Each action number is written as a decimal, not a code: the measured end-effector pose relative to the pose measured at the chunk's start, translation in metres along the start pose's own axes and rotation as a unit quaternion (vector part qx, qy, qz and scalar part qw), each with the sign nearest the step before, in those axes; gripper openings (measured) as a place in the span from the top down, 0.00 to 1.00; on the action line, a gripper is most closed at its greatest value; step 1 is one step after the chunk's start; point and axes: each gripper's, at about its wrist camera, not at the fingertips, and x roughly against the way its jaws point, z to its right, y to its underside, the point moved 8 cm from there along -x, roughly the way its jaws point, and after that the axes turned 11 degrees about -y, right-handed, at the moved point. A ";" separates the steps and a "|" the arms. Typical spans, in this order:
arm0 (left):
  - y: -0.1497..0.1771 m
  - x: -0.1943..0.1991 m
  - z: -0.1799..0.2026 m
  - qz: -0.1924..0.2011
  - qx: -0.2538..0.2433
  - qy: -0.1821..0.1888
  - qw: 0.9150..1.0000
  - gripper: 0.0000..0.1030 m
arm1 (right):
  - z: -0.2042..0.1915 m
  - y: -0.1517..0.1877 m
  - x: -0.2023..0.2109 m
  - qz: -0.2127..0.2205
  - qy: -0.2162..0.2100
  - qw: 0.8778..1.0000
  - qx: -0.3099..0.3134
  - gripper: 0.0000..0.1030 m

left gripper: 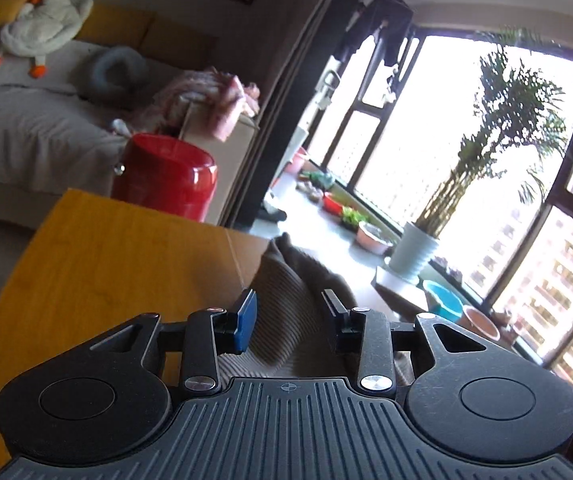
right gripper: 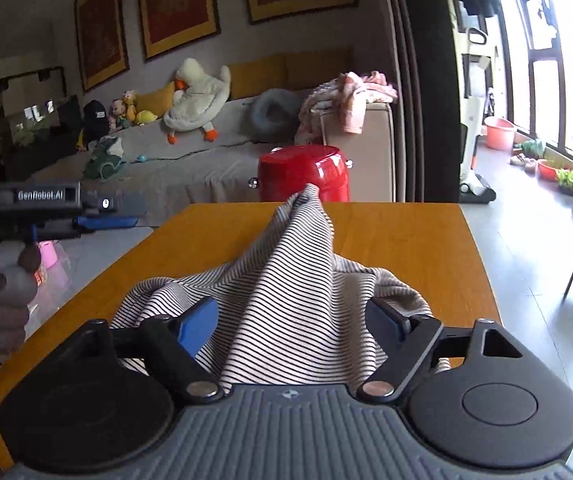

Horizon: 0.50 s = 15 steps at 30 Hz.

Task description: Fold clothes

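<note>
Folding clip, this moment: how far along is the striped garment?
Done: nothing. The striped garment sits bunched and peaked on the wooden table, with no fold visible. In hand: the right tongs straddle it, jaws wide; the left tongs stand off to its side, apparently holding nothing. Left: flatten it, then every fold.

The left tool (left gripper: 288, 318) points over the far edge of the wooden table (left gripper: 98, 264) toward bright windows (left gripper: 438, 120). Striped cloth (left gripper: 286, 300) runs up between its jaws — whether the pads press it cannot be told. Beyond stand a red stool (left gripper: 166, 178), a grey sofa (left gripper: 26, 128) with a plush goose (left gripper: 46, 20), and a potted palm (left gripper: 498, 128).
</note>
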 end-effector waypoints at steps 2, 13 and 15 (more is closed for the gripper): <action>0.003 0.004 0.000 -0.026 0.014 0.025 0.999 0.50 | -0.006 -0.006 -0.019 -0.008 0.001 1.000 0.020 0.34; 0.078 -0.036 0.020 -0.178 0.039 0.125 0.975 0.20 | 0.082 -0.041 -0.081 -0.036 0.106 0.994 0.005 0.89; 0.078 -0.049 0.021 -0.188 0.052 0.140 0.971 0.16 | 0.123 -0.054 -0.064 -0.005 0.199 0.980 0.003 0.91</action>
